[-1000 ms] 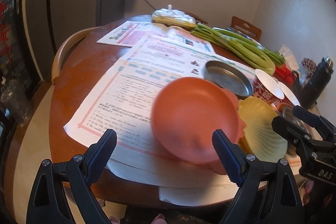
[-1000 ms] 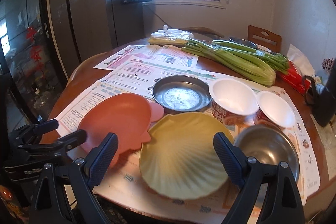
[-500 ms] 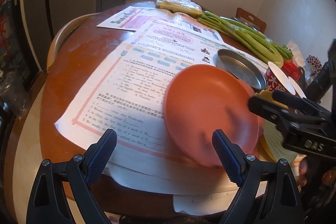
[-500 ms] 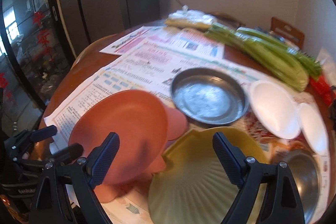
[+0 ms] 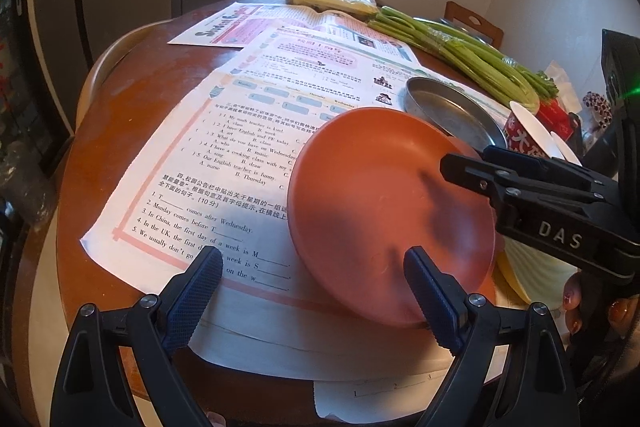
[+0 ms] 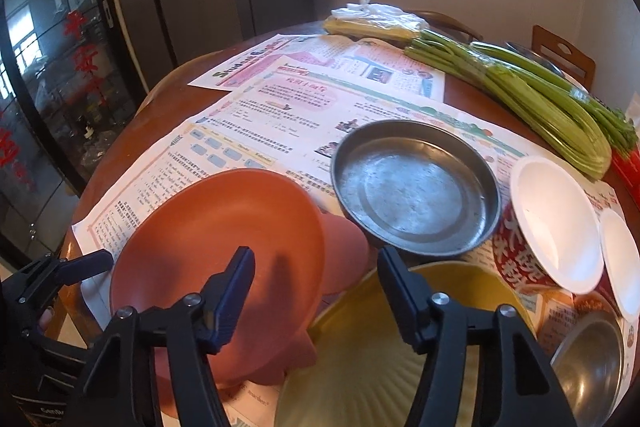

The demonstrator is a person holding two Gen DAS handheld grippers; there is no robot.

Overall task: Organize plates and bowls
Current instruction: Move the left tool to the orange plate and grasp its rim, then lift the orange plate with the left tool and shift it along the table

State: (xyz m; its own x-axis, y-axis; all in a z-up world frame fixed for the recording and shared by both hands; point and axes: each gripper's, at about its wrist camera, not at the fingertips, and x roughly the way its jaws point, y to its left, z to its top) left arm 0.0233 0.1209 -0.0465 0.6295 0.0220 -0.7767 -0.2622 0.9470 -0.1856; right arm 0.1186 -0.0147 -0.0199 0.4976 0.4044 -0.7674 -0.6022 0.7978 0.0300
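An orange plate (image 5: 384, 211) (image 6: 216, 251) lies tilted on a pink fish-shaped plate (image 6: 344, 255), its right side overlapping a yellow shell-shaped plate (image 6: 384, 367). My right gripper (image 6: 316, 279) (image 5: 460, 171) reaches over the orange plate's right rim. Its jaws are closing; the rim is between them and the pads stand clear of it. My left gripper (image 5: 316, 287) (image 6: 80, 267) is wide open low at the table's near edge, its right fingertip (image 5: 424, 287) beside the orange plate's near rim. A shallow metal dish (image 6: 416, 187) sits behind the plates.
Two white paper bowls (image 6: 552, 223) with red print and a steel bowl (image 6: 592, 355) stand at the right. Celery bunches (image 6: 520, 91) and a bagged bundle (image 6: 372, 21) lie at the back. Newspapers (image 5: 240, 155) cover the round wooden table (image 5: 120, 131). Dark cabinets stand left.
My right gripper has moved left from over the yellow plate to the orange plate's rim, and its jaws have narrowed. The left gripper has sunk closer to the table.
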